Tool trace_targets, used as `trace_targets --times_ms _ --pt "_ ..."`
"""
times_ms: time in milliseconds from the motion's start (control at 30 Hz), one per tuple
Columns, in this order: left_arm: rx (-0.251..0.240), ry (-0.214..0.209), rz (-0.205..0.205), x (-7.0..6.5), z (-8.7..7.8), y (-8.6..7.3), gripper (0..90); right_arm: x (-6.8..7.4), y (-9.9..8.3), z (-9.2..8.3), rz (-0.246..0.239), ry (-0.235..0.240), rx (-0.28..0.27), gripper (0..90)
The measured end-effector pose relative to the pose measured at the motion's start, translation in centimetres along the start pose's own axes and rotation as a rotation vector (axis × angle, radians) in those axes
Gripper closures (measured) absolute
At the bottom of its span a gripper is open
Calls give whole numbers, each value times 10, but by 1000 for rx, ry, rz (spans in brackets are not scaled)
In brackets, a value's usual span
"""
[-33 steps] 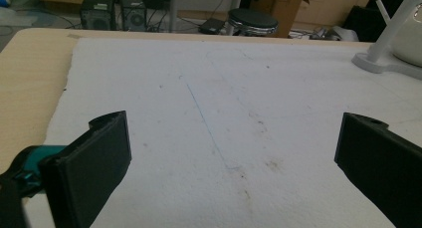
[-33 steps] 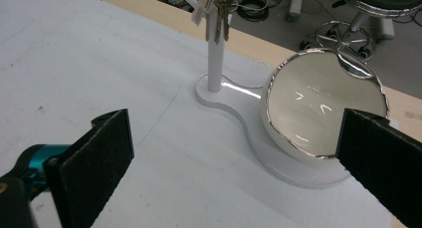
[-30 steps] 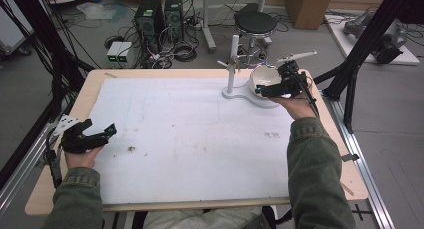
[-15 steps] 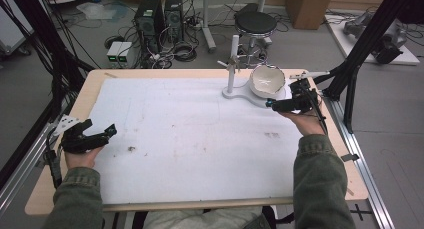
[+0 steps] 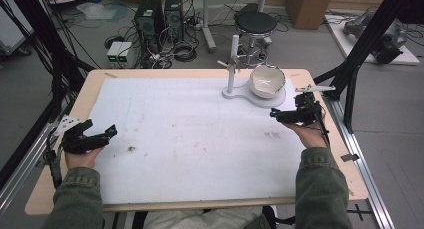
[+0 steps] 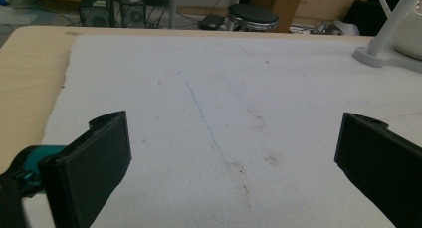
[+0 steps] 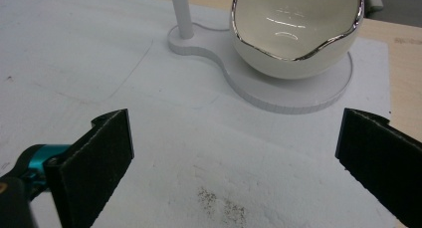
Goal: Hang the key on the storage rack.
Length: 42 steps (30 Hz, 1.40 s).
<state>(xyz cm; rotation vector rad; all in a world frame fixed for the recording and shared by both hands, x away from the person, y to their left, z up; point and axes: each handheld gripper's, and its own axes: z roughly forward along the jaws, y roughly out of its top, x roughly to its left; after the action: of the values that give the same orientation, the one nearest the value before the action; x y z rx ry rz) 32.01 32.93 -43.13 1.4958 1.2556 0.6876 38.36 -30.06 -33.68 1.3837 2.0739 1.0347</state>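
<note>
From the high view, the bowl (image 5: 267,81) sits on the round end of a white stand (image 5: 239,94) near the far right corner of the tabletop (image 5: 90,94), on the white mat (image 5: 190,139). The right gripper (image 5: 274,114) hovers just short of it, toward the right edge, while the left gripper (image 5: 111,133) hangs low by the left edge, well apart from everything.

The left gripper view looks across bare mat with a faint blue line; its jaws stand wide apart with nothing between them, and the stand's foot (image 6: 383,56) shows at the far right.

The right gripper view gives what the others cannot: the bowl (image 7: 296,31) up close, glossy white with a wavy silvered rim, tilted open toward the camera. These jaws are wide apart too, and empty. It looks like glazed ceramic to me, so stiff, slick and chippable, and moderately heavy. I would pinch the wall at a low dip of the rim, one jaw inside and one outside, closing gently.
</note>
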Motion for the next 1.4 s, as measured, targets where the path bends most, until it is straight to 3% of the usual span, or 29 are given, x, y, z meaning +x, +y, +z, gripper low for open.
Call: trace_targets --times_ms 700,933,1200,1400 --pt "10 -8 -3 -1 1 -1 17 0 -40 3 23 -28 -27 7" --pt "20 -8 1 0 0 -1 17 1 -48 0 1 -53 -54 6" --pt "34 -7 1 0 1 -1 17 5 -61 1 -7 -108 -101 7" --pt "39 -3 4 -1 0 -2 17 4 -77 2 37 -129 -178 7"
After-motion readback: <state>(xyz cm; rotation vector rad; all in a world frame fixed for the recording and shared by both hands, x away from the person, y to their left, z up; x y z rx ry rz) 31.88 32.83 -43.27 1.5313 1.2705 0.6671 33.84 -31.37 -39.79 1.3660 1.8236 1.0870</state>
